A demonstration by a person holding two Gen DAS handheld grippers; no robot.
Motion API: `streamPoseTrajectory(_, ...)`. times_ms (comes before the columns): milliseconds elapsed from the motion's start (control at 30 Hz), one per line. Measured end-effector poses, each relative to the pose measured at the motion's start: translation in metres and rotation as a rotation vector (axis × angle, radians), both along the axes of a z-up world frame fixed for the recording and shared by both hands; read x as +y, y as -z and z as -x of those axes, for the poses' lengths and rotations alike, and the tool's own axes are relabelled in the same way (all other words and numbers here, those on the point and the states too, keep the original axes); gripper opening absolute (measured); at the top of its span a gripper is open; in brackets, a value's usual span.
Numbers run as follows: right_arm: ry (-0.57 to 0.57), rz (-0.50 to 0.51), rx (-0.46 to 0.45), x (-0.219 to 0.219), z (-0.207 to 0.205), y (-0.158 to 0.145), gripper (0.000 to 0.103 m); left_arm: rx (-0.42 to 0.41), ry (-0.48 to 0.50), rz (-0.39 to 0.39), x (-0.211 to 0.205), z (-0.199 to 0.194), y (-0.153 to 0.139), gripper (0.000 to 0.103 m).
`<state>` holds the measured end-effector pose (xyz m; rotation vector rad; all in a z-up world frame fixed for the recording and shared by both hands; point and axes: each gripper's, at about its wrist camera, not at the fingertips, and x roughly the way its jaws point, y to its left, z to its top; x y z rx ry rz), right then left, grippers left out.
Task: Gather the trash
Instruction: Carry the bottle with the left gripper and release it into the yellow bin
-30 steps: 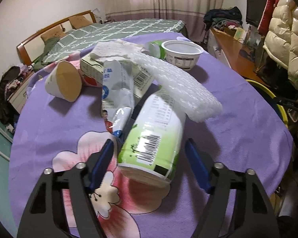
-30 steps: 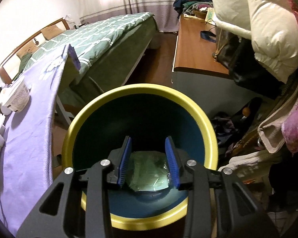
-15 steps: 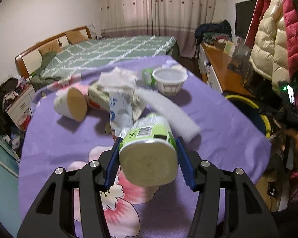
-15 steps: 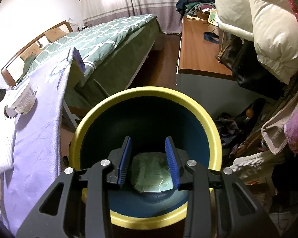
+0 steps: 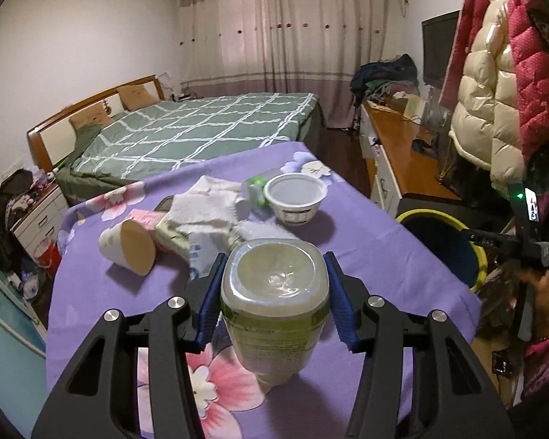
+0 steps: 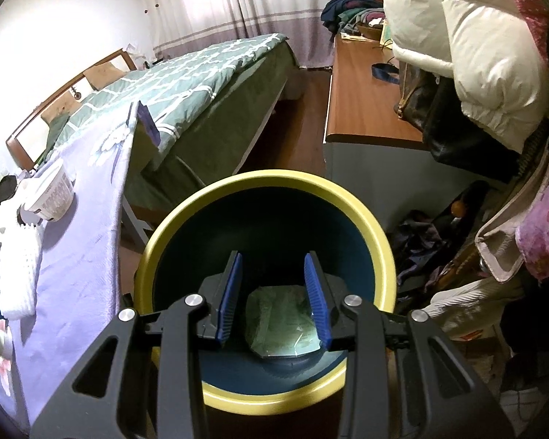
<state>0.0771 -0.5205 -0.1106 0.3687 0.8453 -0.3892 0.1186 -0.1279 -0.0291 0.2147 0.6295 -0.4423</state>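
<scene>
- Trash, left wrist view: a green-labelled plastic bottle (image 5: 274,303) sits between the blue pads of the left gripper (image 5: 274,300), base toward the camera and long axis running away and downward. The jaws are closing on its sides, and it appears lifted off the purple flowered bench (image 5: 366,241).
- The yellow-rimmed bin (image 5: 446,252) stands off the bench's right edge, so the bottle must travel right, past that edge; the left gripper is the one carrying it.
- More trash lies toward the bench's far side: a tipped paper cup (image 5: 128,248), a white pouch with blue print (image 5: 203,252), a carton (image 5: 172,234), crumpled tissue (image 5: 205,205) and a white tub (image 5: 296,197). The print on these, and the bottle's label, is too small or too turned away to read.
- Right wrist view: the right gripper (image 6: 273,296) hangs over the bin (image 6: 366,226), jaws partly apart with nothing pinched; a greenish packet (image 6: 282,325) lies on the bin's bottom below them. No writing on it can be made out.
- The bench's edge (image 6: 91,241) runs just left of the bin, the white tub (image 6: 49,192) near it.
</scene>
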Motion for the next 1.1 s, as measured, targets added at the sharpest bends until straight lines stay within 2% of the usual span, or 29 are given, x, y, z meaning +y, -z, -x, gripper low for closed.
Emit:
streamPoseTrajectory(333, 0.025, -0.023, -0.033, -0.015, 0.013, -0.004, 0.034, -0.063, 0.124, 0.025, -0.051, 0.01, -0.037, 0.052)
streamPoseTrajectory(533, 0.048, -0.024, -0.04, -0.026, 0.023, -0.005, 0.034, -0.056, 0.252, 0.058, -0.111, 0.005, -0.042, 0.052)
streamPoseTrajectory(700, 0.065, -0.027, -0.041, -0.036, 0.033, -0.006, 0.034, -0.007, 0.36, 0.095, -0.17, -0.002, -0.033, 0.052)
streamPoseTrajectory(900, 0.08, -0.032, -0.036, -0.046, 0.04, -0.004, 0.034, 0.034, 0.428, 0.095, -0.229, -0.008, -0.011, 0.052)
streamPoseTrajectory(1100, 0.093, -0.045, -0.021, -0.053, 0.042, 0.003, 0.034, 0.138, 0.463, 0.024, -0.282, -0.014, 0.045, 0.052)
